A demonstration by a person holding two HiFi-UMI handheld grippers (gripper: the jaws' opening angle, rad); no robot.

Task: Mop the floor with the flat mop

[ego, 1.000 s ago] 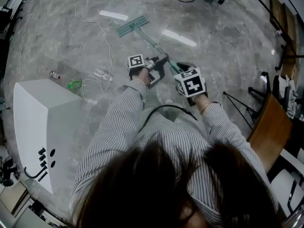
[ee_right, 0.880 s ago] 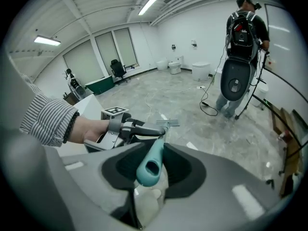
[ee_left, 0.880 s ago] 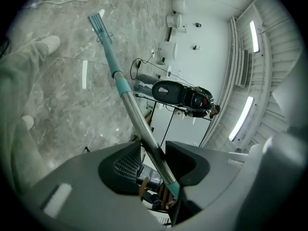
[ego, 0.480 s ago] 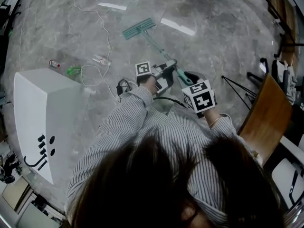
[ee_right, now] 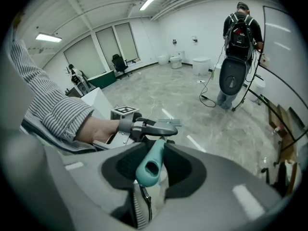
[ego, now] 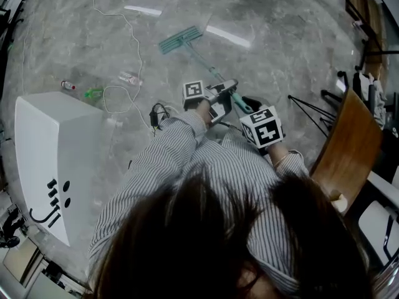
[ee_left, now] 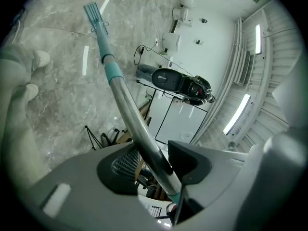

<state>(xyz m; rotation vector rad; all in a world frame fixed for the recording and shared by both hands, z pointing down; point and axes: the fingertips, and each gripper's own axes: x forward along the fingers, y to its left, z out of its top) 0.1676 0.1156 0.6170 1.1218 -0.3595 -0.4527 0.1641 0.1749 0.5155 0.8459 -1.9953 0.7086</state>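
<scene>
Left tool [ee_left: 161,165]: clamps mop pole [ee_left: 126,107].
Right tool [ee_right: 153,170]: clamps teal grip [ee_right: 155,153].
Technique: hold mop head [ego: 181,39] flat on the floor [ego: 280,61], steady pressure.

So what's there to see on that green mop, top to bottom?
The flat mop has a narrow teal head, rectangular, lying flat on the grey marbled floor ahead of the person. Its thin pole, teal near the head and shiny metal higher up, slants back up towards them and ends in a teal hollow-ended grip that looks like plastic or rubber. The left tool is shut on the metal part; the right tool is shut on the grip's end.
</scene>
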